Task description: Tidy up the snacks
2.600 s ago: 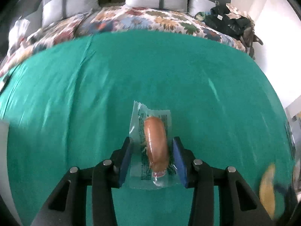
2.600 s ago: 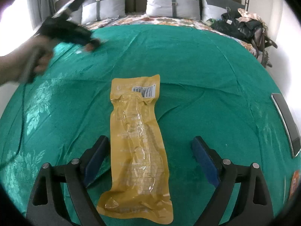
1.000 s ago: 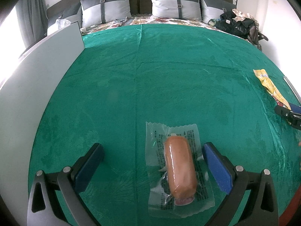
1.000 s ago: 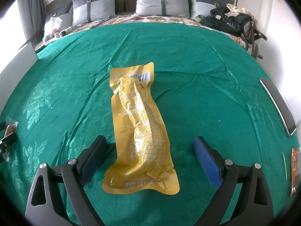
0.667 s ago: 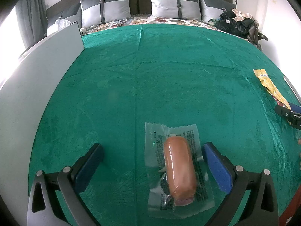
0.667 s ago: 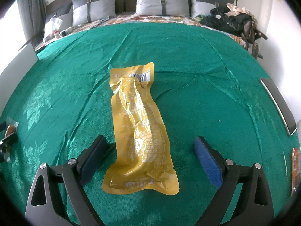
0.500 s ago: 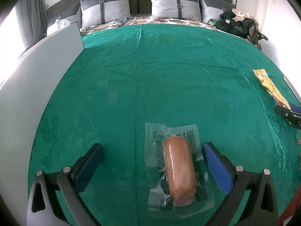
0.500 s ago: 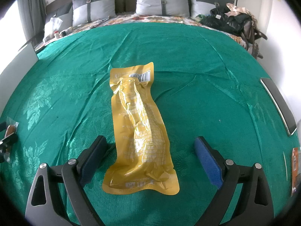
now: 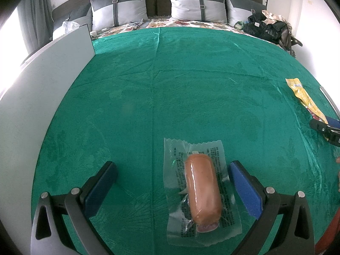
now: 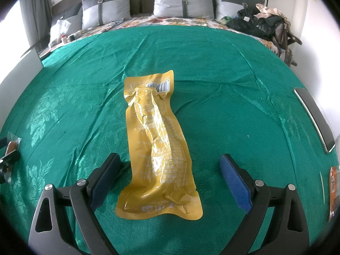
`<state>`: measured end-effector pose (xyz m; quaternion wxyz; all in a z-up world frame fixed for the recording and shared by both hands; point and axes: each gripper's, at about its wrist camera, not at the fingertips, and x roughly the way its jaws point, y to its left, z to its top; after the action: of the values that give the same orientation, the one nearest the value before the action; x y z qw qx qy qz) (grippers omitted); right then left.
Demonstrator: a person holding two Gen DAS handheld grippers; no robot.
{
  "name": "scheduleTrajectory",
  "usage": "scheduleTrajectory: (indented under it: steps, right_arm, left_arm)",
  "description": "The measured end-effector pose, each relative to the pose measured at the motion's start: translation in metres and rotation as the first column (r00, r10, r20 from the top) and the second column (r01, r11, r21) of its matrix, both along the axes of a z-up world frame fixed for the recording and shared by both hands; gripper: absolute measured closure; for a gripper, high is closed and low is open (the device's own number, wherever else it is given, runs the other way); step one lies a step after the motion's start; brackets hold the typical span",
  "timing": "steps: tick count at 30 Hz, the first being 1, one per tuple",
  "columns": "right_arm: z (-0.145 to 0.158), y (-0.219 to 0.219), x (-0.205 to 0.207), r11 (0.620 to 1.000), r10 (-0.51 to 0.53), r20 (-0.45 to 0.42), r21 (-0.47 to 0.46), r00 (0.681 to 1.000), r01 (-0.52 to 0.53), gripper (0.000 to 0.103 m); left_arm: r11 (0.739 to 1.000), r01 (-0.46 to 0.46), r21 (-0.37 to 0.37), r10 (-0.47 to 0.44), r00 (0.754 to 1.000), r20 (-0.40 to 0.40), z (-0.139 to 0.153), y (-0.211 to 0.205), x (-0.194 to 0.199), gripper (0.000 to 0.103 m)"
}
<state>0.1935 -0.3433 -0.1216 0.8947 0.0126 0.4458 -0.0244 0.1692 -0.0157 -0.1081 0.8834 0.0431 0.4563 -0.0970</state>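
Note:
A sausage in a clear wrapper (image 9: 201,191) lies on the green cloth (image 9: 170,85), between the fingers of my left gripper (image 9: 173,188) and nearer the right finger. The left gripper is open and holds nothing. A long yellow snack pouch (image 10: 157,144) lies lengthwise on the cloth between the fingers of my right gripper (image 10: 170,178), which is open and empty. The pouch also shows at the far right in the left wrist view (image 9: 303,97). The sausage shows at the far left edge in the right wrist view (image 10: 11,144).
A grey-white panel (image 9: 42,85) stands along the left side. A dark flat device (image 10: 314,119) lies at the right edge, with an orange packet (image 10: 333,193) nearer. Pillows (image 10: 182,0) and a pile of dark clothes (image 10: 263,25) lie at the back.
2.6 s ago my left gripper was shut on the sausage packet. It has since let go and opened wide. Over the last second nothing has moved.

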Motion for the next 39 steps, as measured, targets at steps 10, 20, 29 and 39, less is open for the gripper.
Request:
scheduleTrajectory:
  steps: [10,20,29,39]
  right_arm:
    - [0.0,0.0,0.0,1.0,0.0,0.0,0.0,1.0,0.0,0.007]
    - [0.0,-0.001,0.001,1.0,0.011,-0.017,0.002,1.0,-0.011,0.006]
    - [0.035,-0.02,0.034,0.983,0.143,-0.315,0.152,0.938,-0.099,0.008]
    - [0.024,-0.002,0.083,0.99,0.105,-0.376,0.129,0.921,-0.06,0.009]
  left_arm:
    - [1.0,0.001,-0.001,-0.001,1.0,0.0,0.0,0.0,0.0,0.0]
    - [0.992,0.125,0.023,-0.119,0.978,-0.171,0.005,-0.006,0.017,0.0]
    - [0.979,0.189,-0.083,-0.205,0.929,-0.308,0.036,0.026,0.026,0.001]
    - [0.974,0.22,0.047,-0.203,0.95,-0.237,0.01,-0.027,0.004,0.039]
